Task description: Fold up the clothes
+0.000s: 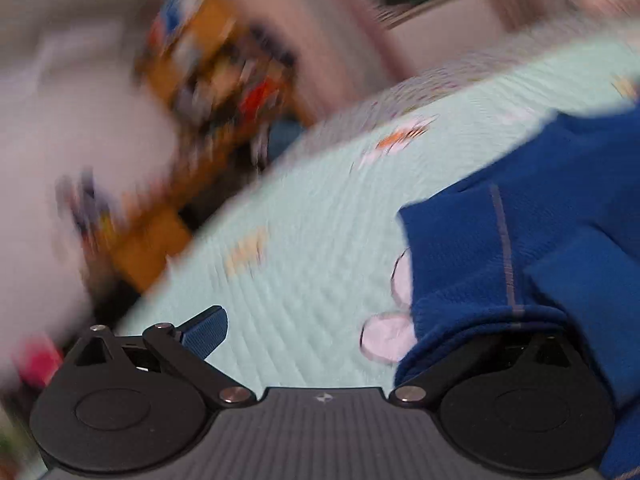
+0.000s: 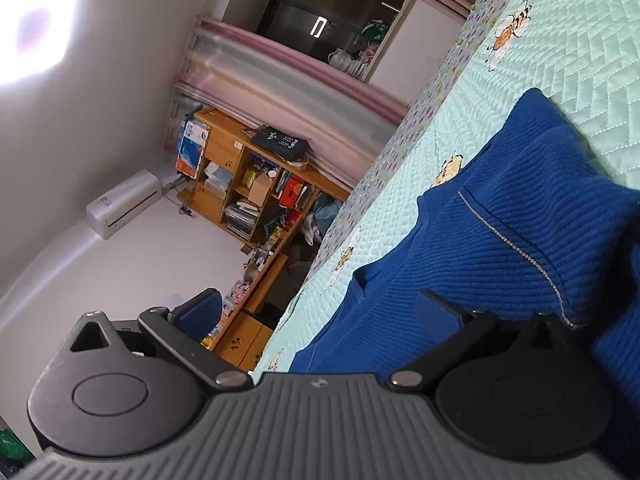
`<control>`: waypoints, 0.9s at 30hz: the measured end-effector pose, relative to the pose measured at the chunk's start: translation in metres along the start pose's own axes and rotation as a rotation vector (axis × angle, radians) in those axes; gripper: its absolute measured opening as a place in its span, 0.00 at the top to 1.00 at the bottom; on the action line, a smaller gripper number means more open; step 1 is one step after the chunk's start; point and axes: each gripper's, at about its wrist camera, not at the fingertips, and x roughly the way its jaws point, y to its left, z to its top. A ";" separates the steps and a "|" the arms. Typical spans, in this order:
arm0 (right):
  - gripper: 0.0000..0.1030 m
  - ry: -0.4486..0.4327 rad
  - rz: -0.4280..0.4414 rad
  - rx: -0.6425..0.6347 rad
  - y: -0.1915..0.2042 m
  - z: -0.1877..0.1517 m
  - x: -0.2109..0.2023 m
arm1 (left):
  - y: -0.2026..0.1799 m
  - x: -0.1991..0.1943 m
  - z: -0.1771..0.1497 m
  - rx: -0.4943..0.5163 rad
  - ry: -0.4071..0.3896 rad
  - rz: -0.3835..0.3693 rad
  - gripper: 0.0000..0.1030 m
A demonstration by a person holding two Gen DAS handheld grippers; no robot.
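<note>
A blue knit garment (image 1: 532, 216) with a thin pale stripe lies bunched on a mint quilted bedspread (image 1: 304, 240). In the left wrist view my left gripper (image 1: 360, 328) is open; its left fingertip (image 1: 206, 330) shows over the bedspread, and the right finger is hidden under the garment's folded edge. The view is motion-blurred. In the right wrist view the garment (image 2: 520, 232) fills the right side. My right gripper (image 2: 316, 316) is open, tilted, its right finger (image 2: 440, 312) against the fabric and its left finger (image 2: 198, 314) in the air beside the bed.
The bedspread (image 2: 560, 40) has small cartoon prints. A wooden shelf unit (image 2: 248, 196) packed with books and boxes stands beside the bed. An air conditioner (image 2: 124, 204) hangs on the white wall. Pink curtains (image 2: 280, 80) and a dark window are beyond.
</note>
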 end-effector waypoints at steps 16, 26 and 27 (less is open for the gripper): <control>0.01 0.035 -0.035 -0.046 0.004 -0.003 0.005 | 0.037 0.032 -0.006 -0.235 0.113 -0.069 0.00; 0.01 0.048 -0.042 -0.055 0.002 -0.003 0.007 | 0.047 0.050 -0.019 -0.353 0.202 -0.153 0.00; 0.01 0.048 -0.041 -0.053 0.002 -0.003 0.007 | 0.044 0.047 -0.015 -0.299 0.180 -0.161 0.00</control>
